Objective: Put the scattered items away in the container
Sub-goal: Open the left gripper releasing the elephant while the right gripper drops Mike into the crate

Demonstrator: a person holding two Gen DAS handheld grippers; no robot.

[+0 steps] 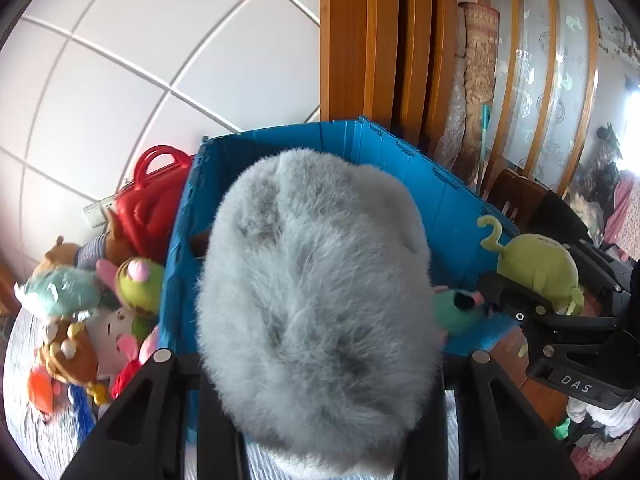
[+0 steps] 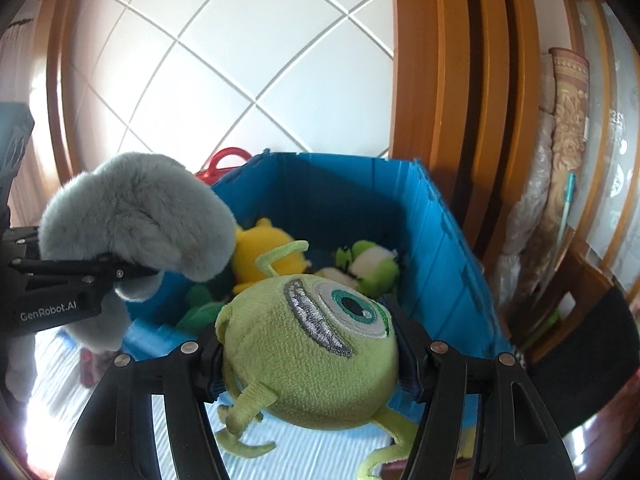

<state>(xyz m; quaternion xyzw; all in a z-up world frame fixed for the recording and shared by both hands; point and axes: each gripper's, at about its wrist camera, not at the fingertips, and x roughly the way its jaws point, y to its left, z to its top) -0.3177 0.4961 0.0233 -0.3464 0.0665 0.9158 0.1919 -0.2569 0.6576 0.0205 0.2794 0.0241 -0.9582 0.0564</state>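
Left hand-held gripper (image 1: pixel 320 360) clamped the grey plush (image 1: pixel 316 300), right hand-held gripper (image 2: pixel 310 354) squeezed the green one-eyed plush (image 2: pixel 308 352); blue crate (image 2: pixel 440 240) behind was half-full, with more toys (image 1: pixel 80 320) piled lower left.

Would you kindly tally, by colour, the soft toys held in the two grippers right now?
Grey: 1, the grey soft toy in the left gripper
Green: 1, the green one-eyed toy in the right gripper
Total: 2
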